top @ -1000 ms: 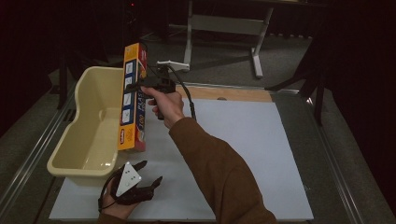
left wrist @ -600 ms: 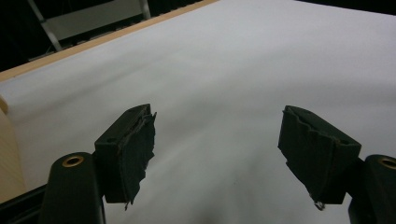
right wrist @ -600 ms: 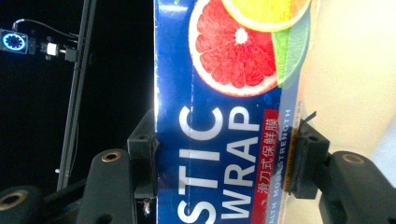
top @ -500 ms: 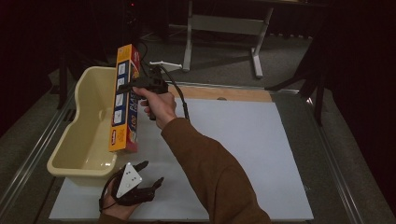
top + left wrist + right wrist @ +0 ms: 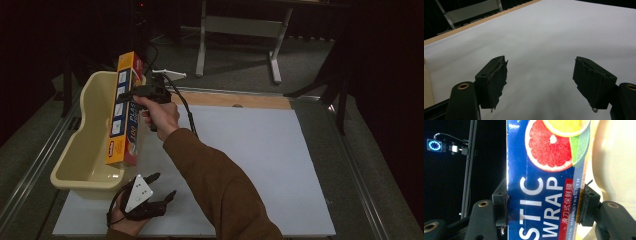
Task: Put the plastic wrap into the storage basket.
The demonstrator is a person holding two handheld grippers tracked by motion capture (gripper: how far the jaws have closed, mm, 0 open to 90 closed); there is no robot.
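Where the right gripper (image 5: 131, 94) clamps it, left of centre, the plastic wrap box (image 5: 123, 110) hangs tilted above the yellow tub (image 5: 82, 150), hiding part of its rim. Left gripper (image 5: 164, 186), bottom left: jaws apart, nothing between, hand cropped by the frame edge.

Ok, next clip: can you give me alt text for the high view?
A person's right tool grips a long orange and blue plastic wrap box, held nearly upright over the right-hand rim of a cream plastic tub at the left edge of a white table. The left tool rests open near the front edge, holding nothing.
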